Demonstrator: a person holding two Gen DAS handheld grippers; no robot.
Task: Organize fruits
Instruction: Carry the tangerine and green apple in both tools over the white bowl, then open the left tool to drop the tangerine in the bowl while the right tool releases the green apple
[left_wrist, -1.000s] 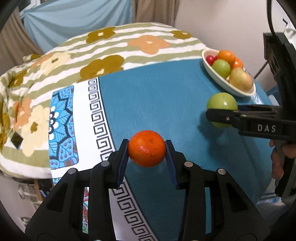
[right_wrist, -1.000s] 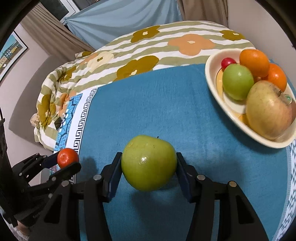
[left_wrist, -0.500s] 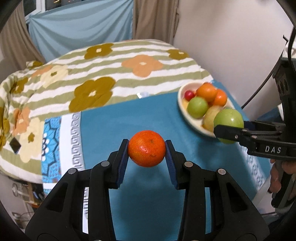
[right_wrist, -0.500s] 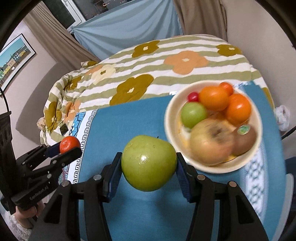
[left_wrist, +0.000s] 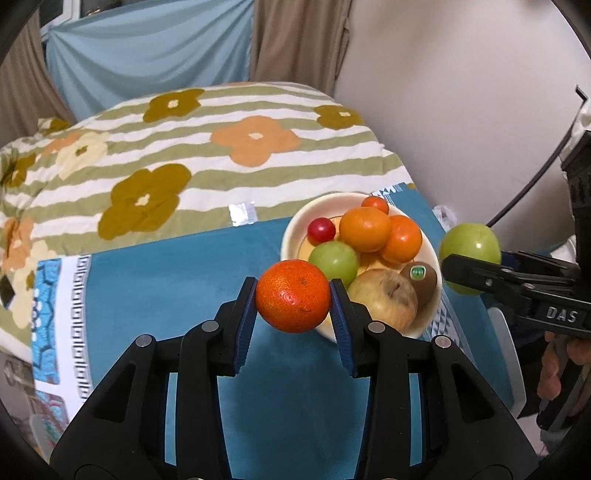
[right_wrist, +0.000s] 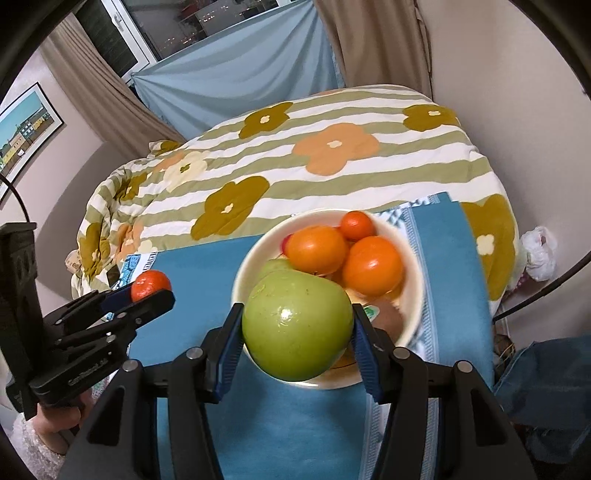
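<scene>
**Two fruits held above the bowl**

We see a flowered quilt covering the far half of the bed, with a blue cloth spread over the near half. On that cloth sits our cream bowl, already loaded with oranges, a small green apple, a red fruit, a yellowish apple and a kiwi. Our right gripper is clamped on a large green apple, held in the air over the bowl's near rim. Our left gripper is clamped on a mandarin, held in the air just left of the bowl.
</scene>
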